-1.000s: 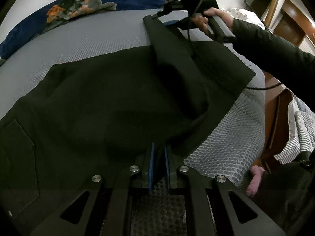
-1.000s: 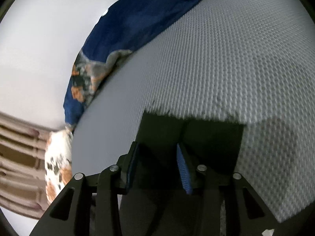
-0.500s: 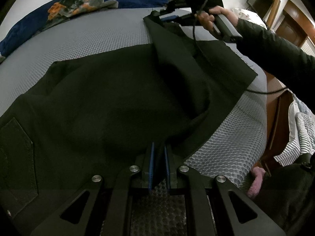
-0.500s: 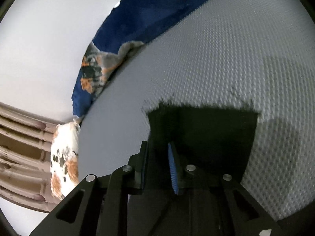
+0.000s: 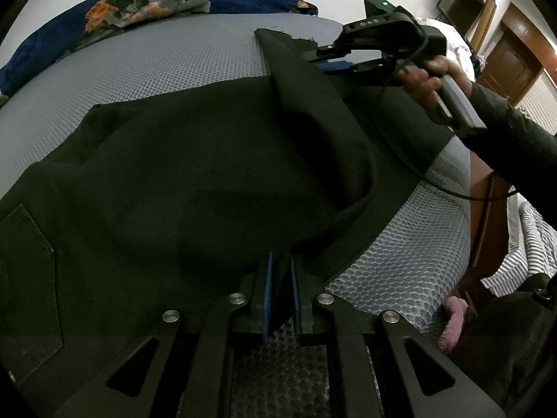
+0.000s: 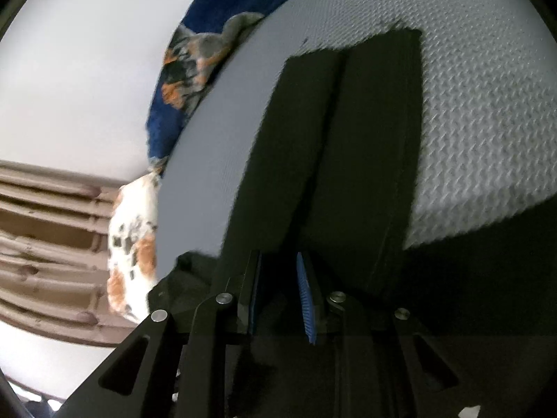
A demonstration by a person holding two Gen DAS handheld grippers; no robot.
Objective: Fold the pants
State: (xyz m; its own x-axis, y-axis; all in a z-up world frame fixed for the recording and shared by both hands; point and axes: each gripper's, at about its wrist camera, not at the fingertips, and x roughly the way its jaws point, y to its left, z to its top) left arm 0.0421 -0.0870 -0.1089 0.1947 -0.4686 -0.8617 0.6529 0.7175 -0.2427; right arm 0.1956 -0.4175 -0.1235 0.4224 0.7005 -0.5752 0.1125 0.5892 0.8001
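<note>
Broadly, black pants [image 5: 181, 174] are spread over a grey textured mattress [image 5: 181, 59], a back pocket seen at 9 o'clock. Fabric is pinched by the left gripper [image 5: 279, 291] at 6 o'clock. One leg is gripped and lifted by the right gripper [image 6: 281, 291], whose jaws have just been closing on it.

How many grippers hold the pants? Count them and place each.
2. The left gripper is shut on the pants at their near edge; the right gripper, whose jaws have just been closing, has the far leg end between them. None seems hidden.
</note>
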